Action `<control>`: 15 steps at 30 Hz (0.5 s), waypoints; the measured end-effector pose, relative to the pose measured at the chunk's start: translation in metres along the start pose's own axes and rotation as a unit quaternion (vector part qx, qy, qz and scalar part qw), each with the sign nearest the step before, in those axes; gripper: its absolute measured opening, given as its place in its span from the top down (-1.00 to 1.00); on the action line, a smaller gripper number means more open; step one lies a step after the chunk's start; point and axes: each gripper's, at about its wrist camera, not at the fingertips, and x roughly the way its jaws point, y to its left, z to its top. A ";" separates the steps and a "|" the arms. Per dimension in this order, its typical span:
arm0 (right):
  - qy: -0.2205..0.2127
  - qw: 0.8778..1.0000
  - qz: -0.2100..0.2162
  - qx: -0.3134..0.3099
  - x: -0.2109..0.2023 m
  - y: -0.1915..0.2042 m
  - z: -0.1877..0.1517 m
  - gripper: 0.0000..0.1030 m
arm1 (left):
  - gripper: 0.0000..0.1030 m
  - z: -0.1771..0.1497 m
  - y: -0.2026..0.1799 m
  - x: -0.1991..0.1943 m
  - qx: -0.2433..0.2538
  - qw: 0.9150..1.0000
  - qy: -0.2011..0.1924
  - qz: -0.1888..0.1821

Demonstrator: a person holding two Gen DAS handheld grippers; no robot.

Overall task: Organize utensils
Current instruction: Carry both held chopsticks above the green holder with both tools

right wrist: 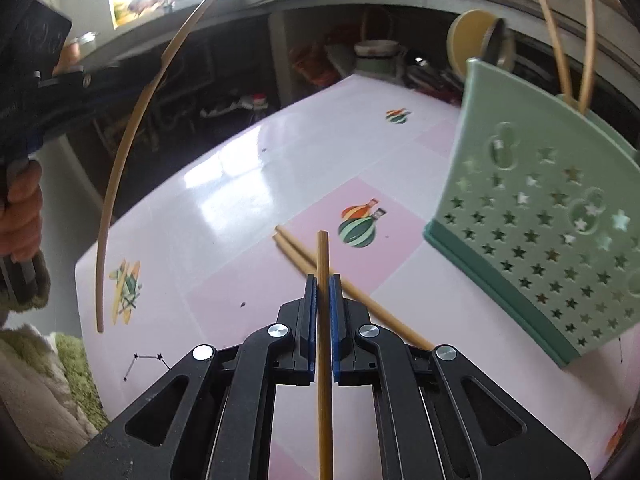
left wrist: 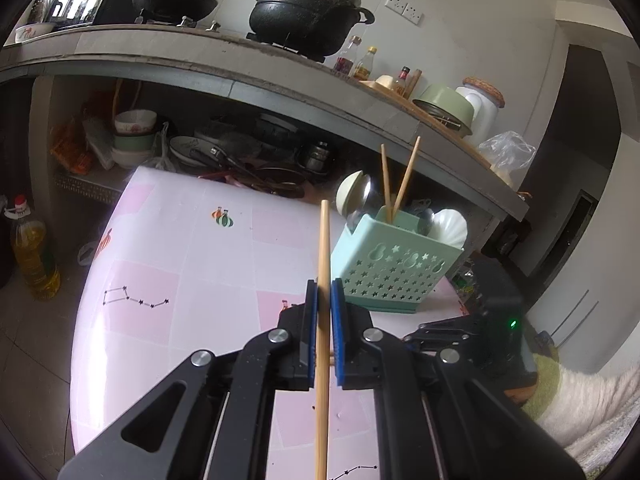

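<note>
The left gripper (left wrist: 324, 312) has its blue-padded fingers (left wrist: 312, 312) pressed tight on a wooden chopstick (left wrist: 323, 248), held up just left of the green utensil basket (left wrist: 390, 268). The right gripper (right wrist: 323, 308) likewise pinches a second chopstick (right wrist: 322, 256) between closed fingers (right wrist: 311, 308), left of the basket. Two loose chopsticks (right wrist: 292, 248) lie on the pink surface (right wrist: 240, 184) under it, near the basket's base. The basket holds two upright chopsticks (left wrist: 386, 176) and spoons (left wrist: 352, 196).
</note>
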 end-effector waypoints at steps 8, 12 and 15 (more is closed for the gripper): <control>-0.130 0.977 -0.021 0.166 -0.080 -0.046 -0.016 0.92 | 0.89 0.026 -0.025 0.004 0.027 0.999 -0.022 -0.031; -0.180 0.958 -0.030 0.221 -0.115 -0.056 -0.034 0.92 | 0.89 0.046 -0.039 0.009 0.038 0.997 -0.038 -0.056; -0.207 0.946 -0.036 0.248 -0.131 -0.061 -0.042 0.92 | 0.89 0.071 -0.053 0.015 0.048 0.994 -0.058 -0.083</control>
